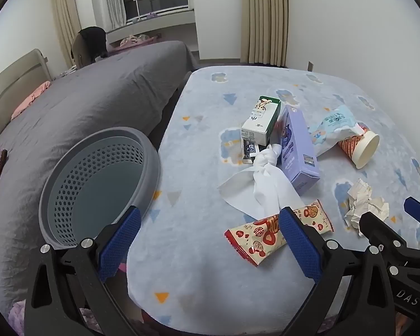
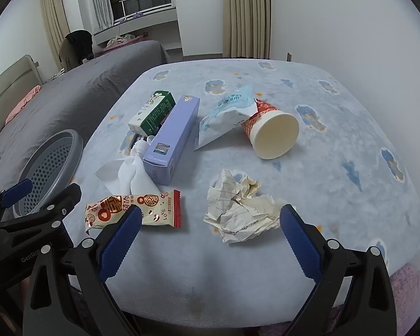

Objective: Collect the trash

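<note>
Lying on fleecy cloth, crumpled paper [image 2: 239, 212] and a glossy wrapper [image 1: 277, 231] sit before both grippers' wide-open, empty jaws.

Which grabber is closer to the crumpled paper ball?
Right. The right gripper hangs open just short of the crumpled paper, which lies ahead between its fingers. The left gripper is off to the paper's left, by the snack wrapper.

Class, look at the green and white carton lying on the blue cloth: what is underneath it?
A small dark packet pokes out from under the green and white carton, beside the knotted white tissue. How far it extends underneath, and anything else there, is hidden.
</note>
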`<state>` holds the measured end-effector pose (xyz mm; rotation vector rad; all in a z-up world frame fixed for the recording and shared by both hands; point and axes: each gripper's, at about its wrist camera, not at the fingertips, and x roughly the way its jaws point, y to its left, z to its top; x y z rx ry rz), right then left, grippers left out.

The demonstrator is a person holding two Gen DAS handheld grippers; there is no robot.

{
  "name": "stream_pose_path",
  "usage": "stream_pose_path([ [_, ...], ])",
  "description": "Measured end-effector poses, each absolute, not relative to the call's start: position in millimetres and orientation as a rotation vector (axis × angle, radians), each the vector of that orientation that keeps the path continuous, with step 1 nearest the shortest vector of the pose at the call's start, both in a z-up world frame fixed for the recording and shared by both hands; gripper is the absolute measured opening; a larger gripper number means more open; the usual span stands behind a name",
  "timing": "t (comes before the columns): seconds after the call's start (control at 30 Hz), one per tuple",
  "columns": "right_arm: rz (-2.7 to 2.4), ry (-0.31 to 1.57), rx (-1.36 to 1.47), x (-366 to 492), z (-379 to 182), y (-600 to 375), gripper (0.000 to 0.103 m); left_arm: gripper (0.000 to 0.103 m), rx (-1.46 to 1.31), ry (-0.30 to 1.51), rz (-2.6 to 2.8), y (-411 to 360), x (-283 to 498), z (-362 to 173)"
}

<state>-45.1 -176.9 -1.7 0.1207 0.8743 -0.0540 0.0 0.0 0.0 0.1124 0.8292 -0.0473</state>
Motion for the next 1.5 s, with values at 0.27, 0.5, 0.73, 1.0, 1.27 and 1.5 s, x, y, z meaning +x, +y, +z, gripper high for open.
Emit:
stream_pose_path([
  [0.27,-0.054,0.874,0.125,-46,0,-177,0.094,0.097,0.107,0.830,-0.051,1,1,1],
  [0.5,-0.056,0.868,0.119,-48,1,-177,0.094,0.097,0.114,0.826,-0.046,0,0,0],
  [0.73,-0.055,0.867,0.119,-49,3,-179,0.094,0.097,0.113,0.824,-0.047,8,0,5],
  [1.0,-0.056,0.863,0.117,-51,4,-179,0.094,0.097,0.114,0.823,-0.046,7,0,4],
  [1.27,-0.050,0.867,0.126,-54,6,-180,0.094,0.097,0.114,0.822,-0.048,12,0,6],
  [1.5,-0.052,0.860,0.125,-55,8,-180,0.094,0.097,0.113,0.821,-0.049,15,-3,9],
])
